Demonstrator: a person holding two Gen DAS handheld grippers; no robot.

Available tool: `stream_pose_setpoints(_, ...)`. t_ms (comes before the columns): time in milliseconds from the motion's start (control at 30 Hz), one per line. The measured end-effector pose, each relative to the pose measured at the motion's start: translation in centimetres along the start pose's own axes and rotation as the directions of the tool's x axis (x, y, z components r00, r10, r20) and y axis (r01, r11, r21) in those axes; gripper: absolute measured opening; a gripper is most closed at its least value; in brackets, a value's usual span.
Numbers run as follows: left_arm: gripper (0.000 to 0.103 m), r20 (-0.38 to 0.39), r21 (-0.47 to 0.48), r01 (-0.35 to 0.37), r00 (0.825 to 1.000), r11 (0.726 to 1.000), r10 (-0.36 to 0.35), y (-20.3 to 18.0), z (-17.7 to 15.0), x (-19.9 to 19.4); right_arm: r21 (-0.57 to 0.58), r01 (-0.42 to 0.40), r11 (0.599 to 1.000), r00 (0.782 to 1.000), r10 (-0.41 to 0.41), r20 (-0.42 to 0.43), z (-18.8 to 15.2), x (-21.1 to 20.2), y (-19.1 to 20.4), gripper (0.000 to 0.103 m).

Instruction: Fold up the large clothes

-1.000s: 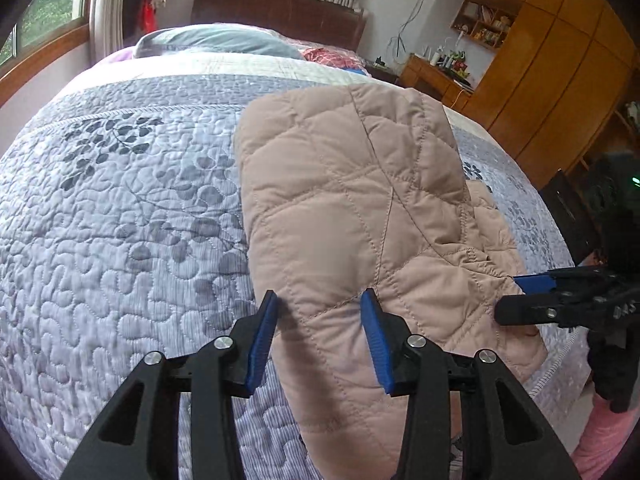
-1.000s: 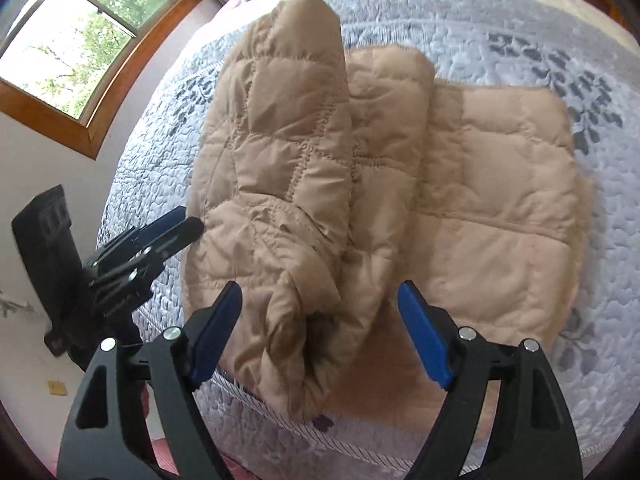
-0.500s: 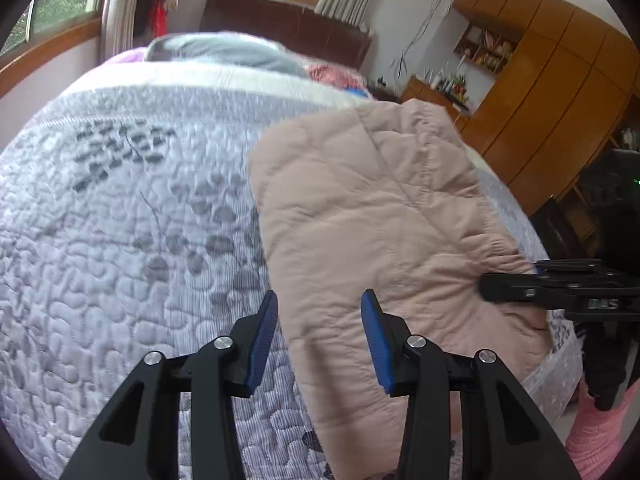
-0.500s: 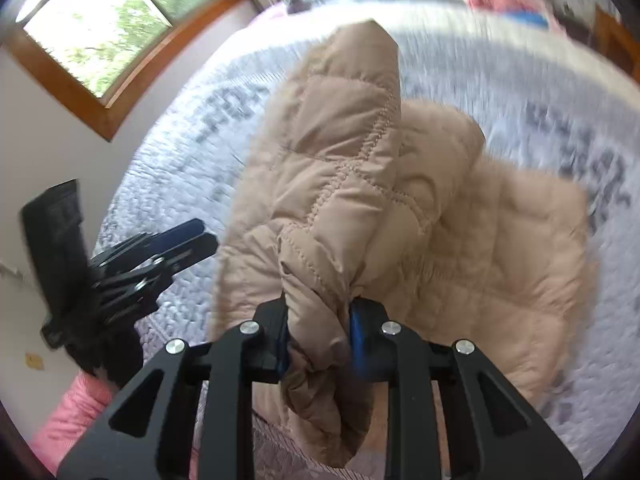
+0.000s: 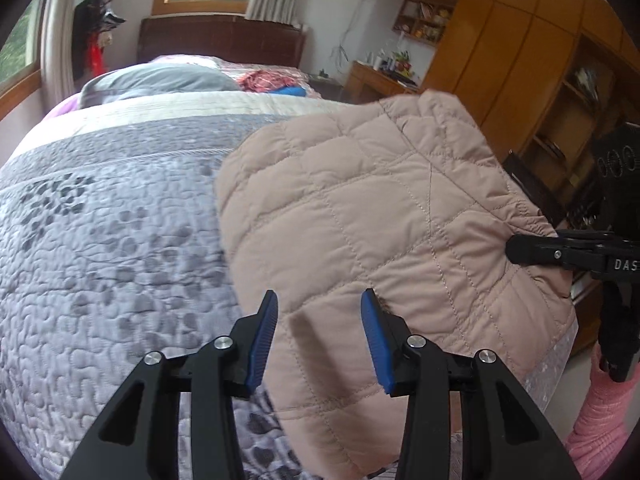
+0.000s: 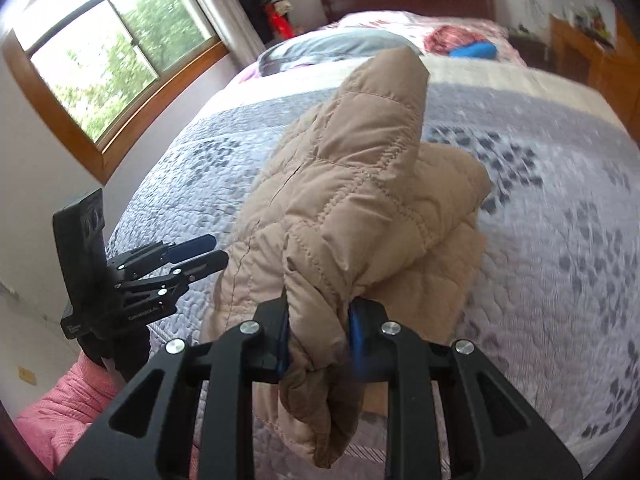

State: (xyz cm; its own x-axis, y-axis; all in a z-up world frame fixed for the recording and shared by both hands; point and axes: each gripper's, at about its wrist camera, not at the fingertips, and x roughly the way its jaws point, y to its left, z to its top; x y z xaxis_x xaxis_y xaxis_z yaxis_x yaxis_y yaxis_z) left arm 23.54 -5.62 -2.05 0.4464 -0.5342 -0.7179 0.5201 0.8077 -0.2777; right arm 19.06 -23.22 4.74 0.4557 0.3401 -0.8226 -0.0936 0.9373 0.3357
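Quilted jacket [image 6: 360, 208] sleeve pinched in right tongs [image 6: 318, 334]; left tongs [image 5: 318, 338] spread, empty.

Beige quilted jacket [image 5: 360, 216] lies partly folded on the bed, one sleeve lifted.

The quilted jacket [image 5: 372, 216] lies on the bedspread [image 5: 112, 240], at the bed's near right corner in the left wrist view. The left gripper [image 5: 318, 334] hangs over the jacket's near edge, its fingers apart with fabric below them. To its right, the right gripper [image 5: 516, 248] pinches the jacket's right edge. In the right wrist view, that gripper [image 6: 318, 338] clamps a raised fold, which stands above the rest of the jacket [image 6: 360, 208]. Pillows [image 5: 156, 82] lie at the far end, before the headboard [image 5: 220, 42]. A wardrobe [image 5: 516, 64] stands right of the bed.
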Motion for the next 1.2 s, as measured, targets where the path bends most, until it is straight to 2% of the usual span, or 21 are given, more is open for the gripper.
stream_pose_setpoints(200,0.043,-0.041,0.021,-0.005,0.999,1.000,0.006,-1.1,-0.5,1.9,0.076,-0.048,0.996,0.999,0.050,-0.014,-1.8,1.6,-3.2,0.023)
stream_pose_setpoints(500,0.043,-0.047,0.042,-0.022,0.999,0.999,0.024,-1.9,-1.0,2.3,0.134,-0.080,0.988,0.996,0.084,-0.026,-3.6,3.2,-5.4,0.024)
stream_pose_setpoints(933,0.043,-0.048,0.046,-0.027,0.998,0.999,0.029,-2.2,-1.2,2.3,0.174,-0.104,0.979,0.994,0.109,-0.019,-4.6,4.4,-6.4,0.025)
stream_pose_setpoints(1200,0.043,-0.022,0.025,-0.032,0.999,0.999,0.032,-2.0,-0.9,1.4,0.103,-0.122,0.987,0.992,0.123,-0.001,-3.7,4.0,-4.3,0.025)
